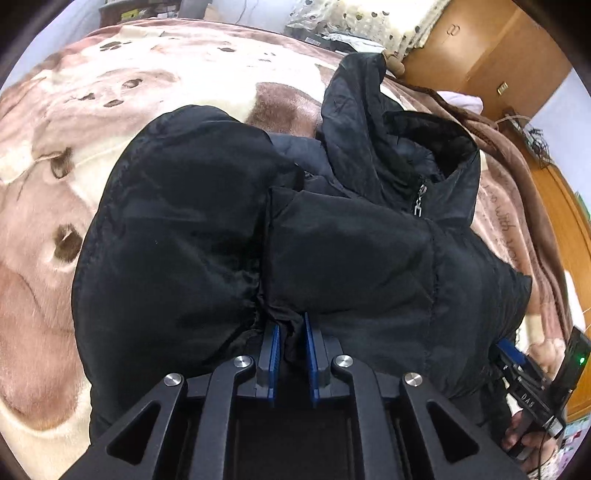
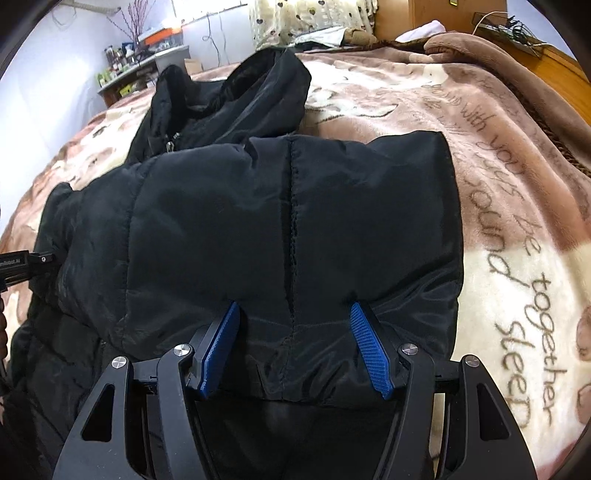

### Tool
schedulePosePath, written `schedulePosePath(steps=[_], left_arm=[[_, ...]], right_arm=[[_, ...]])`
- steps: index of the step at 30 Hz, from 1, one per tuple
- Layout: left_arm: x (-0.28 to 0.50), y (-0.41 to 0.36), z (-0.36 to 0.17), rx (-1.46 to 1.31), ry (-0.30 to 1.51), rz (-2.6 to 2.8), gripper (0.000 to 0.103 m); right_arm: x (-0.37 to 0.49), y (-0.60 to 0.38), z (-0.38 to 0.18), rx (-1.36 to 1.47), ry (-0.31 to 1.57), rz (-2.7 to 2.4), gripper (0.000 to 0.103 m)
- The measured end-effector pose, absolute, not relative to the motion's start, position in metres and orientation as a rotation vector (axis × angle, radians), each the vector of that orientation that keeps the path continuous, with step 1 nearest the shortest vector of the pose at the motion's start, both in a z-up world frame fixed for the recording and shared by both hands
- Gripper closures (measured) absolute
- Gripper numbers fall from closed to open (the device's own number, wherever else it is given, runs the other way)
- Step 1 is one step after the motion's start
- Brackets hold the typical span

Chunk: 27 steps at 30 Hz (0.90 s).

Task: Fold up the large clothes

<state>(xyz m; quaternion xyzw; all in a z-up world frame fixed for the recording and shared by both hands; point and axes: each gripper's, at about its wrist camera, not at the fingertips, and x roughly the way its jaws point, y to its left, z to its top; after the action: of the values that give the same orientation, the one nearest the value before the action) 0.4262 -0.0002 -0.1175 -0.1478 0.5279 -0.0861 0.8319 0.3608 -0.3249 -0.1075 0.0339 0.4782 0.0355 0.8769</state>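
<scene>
Puffy black jacket [image 1: 351,251] lies bunched on blanket [image 1: 44,206]; left gripper [image 1: 291,332] pinches its hem, right gripper [image 2: 295,332] spread wide

This is a bedroom in a home. A bed [image 2: 498,155] fills most of both views, covered by a plush brown and cream blanket [image 1: 122,96] printed with paw marks and cursive writing. A black padded jacket [image 2: 280,229] lies spread on it. At the head end sits a cream cloth with dark hearts [image 2: 310,18] and a white pillow [image 1: 463,99]. Wooden furniture [image 1: 491,48] with metal handles stands beside the bed. Along a pale wall, a shelf [image 2: 147,66] carries jars, bottles and boxes, with bare twigs [image 2: 135,18] standing above it.
</scene>
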Motion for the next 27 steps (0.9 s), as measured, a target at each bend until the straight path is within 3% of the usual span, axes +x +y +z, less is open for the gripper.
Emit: schedulePosePath(steps=[6,9,11,13,17,27], left_arm=[[0.426,0.004,-0.119,-0.360,1.133,-0.187,0.088],[0.423,0.012,-0.105,-0.360,1.112,-0.191,0.068],[0.423,0.017,-0.097,-0.373,1.104,-0.205,0.034],[0.424,0.025,-0.083,-0.409,1.082,-0.209,0.024],[0.445,0.029,-0.048,-0.366,1.017,-0.209,0.016],[0.572,0.018,-0.020,-0.406,1.014,-0.238,0.015]], right_arm=[[0.366,-0.324,-0.109,0.061,1.042,0.065,0.040],[0.366,-0.328,-0.091,0.096,1.052,0.070,0.040],[0.364,-0.334,-0.073,0.140,1.009,0.105,0.040],[0.364,-0.343,-0.049,0.203,0.949,0.140,0.040],[0.382,-0.360,-0.015,0.317,0.887,0.181,0.039],[0.498,-0.362,0.002,0.277,0.836,0.116,0.033]])
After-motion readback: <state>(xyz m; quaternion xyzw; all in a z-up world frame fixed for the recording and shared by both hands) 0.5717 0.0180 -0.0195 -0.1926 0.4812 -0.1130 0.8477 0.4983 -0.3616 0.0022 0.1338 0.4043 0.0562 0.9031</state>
